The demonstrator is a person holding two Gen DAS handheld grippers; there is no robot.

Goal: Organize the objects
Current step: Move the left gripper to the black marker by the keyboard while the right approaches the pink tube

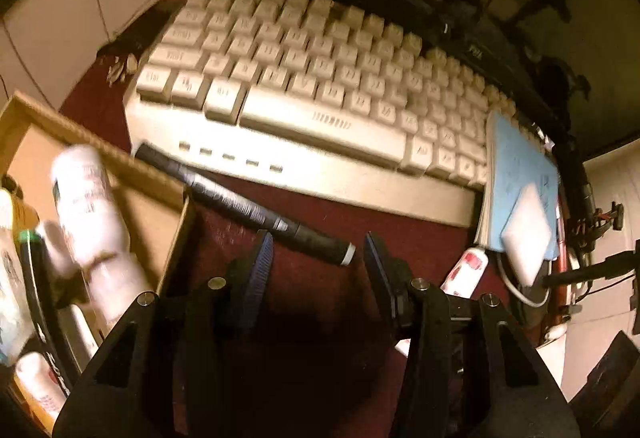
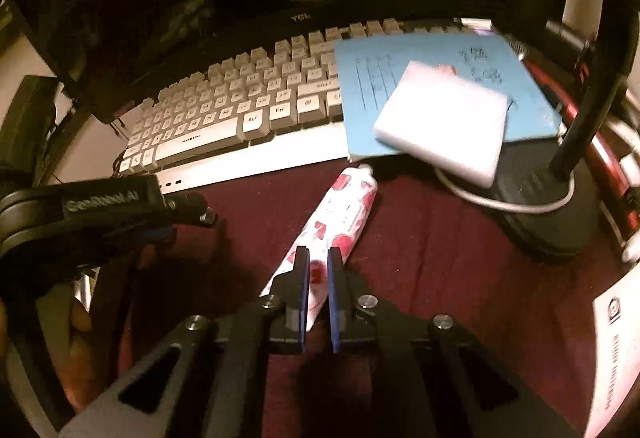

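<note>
My left gripper (image 1: 318, 244) is open and empty, just above the near end of a dark marker pen (image 1: 240, 200) lying on the dark red cloth in front of the white keyboard (image 1: 304, 78). A cardboard box (image 1: 120, 166) at the left holds white bottles (image 1: 86, 206). My right gripper (image 2: 318, 258) has its jaws nearly closed around the lower end of a white tube with red print (image 2: 340, 214), which lies on the cloth; the tube also shows in the left wrist view (image 1: 466, 270). The left gripper also shows in the right wrist view (image 2: 120, 210).
A blue notebook (image 2: 420, 54) with a white block (image 2: 444, 118) on it rests on the keyboard's right end. A black lamp base (image 2: 552, 206) with a white cable stands at the right. A dark monitor (image 2: 300, 14) is behind the keyboard. A white paper (image 2: 616, 350) lies at the right edge.
</note>
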